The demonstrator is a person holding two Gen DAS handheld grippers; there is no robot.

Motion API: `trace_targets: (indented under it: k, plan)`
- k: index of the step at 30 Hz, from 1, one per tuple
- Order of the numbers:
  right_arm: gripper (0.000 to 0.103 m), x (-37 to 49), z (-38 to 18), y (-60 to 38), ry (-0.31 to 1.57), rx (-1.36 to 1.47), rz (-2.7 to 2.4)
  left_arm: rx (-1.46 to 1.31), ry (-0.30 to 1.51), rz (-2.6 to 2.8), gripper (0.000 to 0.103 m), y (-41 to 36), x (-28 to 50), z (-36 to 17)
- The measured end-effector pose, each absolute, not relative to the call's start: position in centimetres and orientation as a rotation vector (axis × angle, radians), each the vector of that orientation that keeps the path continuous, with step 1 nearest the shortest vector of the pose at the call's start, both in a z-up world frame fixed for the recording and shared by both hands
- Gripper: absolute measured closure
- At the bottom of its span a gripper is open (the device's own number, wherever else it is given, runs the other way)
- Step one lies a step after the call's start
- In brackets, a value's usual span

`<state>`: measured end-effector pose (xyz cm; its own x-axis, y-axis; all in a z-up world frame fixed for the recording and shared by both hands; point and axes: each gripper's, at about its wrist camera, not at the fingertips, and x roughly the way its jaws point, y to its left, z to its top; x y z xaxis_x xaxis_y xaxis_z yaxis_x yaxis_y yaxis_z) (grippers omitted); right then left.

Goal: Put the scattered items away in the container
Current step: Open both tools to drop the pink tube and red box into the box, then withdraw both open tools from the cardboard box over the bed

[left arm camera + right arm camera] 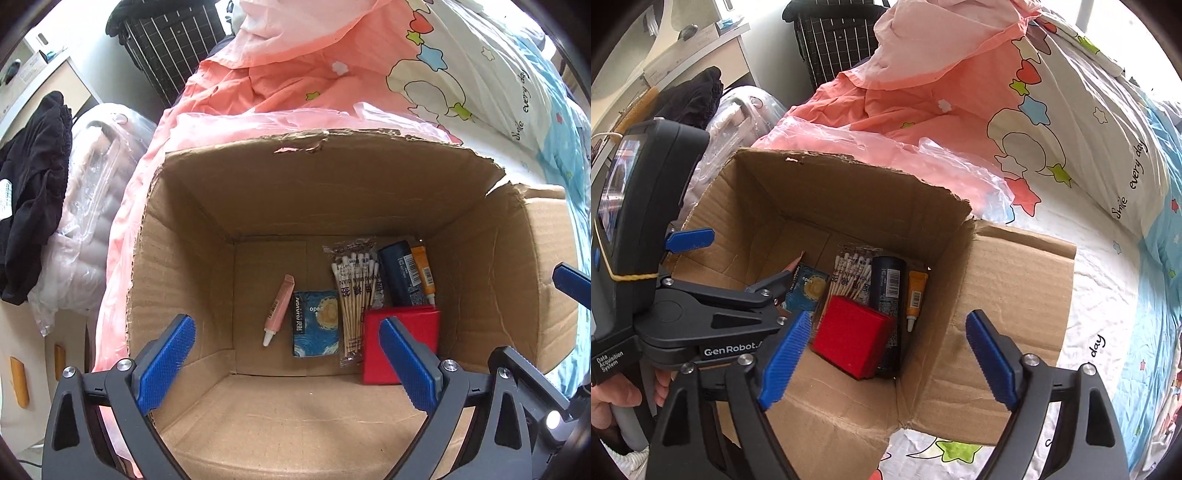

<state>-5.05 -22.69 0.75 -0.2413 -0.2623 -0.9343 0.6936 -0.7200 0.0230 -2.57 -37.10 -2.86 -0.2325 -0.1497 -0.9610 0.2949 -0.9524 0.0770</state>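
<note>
Inside the cardboard box [332, 192], going from its left to its right, lie a pink tube [279, 308], a blue card pack [316, 323], a bag of cotton swabs [354, 295], a red box [400, 341], a dark bottle [400, 275] and an orange tube [424, 271]. All sit on the box floor, bunched toward the right wall, the red box resting partly over the swabs and the bottle's lower end. They look light; the tubes are probably soft and would squash under a hard pinch, so the capped ends are the better hold. The swab bag is thin, slippery film, likely best taken across its middle. The red box seems stiff and takes a squeeze across its flat sides.

The left hand-held gripper [286, 363] hangs over the box mouth, spread wide and empty. The right hand-held gripper [886, 356] is also released, holding nothing, above the near right corner. The tall, torn box walls and the folded-out flap [1015, 295] would crowd any reach inside. Around the box, on the bed [1089, 295], lie a pink quilt [886, 110] and crinkled plastic wrap [923, 162]; no loose items show there.
</note>
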Motion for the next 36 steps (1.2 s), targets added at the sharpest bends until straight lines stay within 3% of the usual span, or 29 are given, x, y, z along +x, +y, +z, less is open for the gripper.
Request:
trace_targets:
  k: [14,36]
  plan:
    - [0.019,-4.9,1.4,-21.8,0.526,1.399,-2.027,1.767,0.267,-2.262,0.001,-36.9,-2.6,-2.6]
    - [0.019,-5.0,2.4,-20.5,0.498,1.392,-2.055,1.749,0.098,-2.251,0.000,-34.8,-2.7,-2.2]
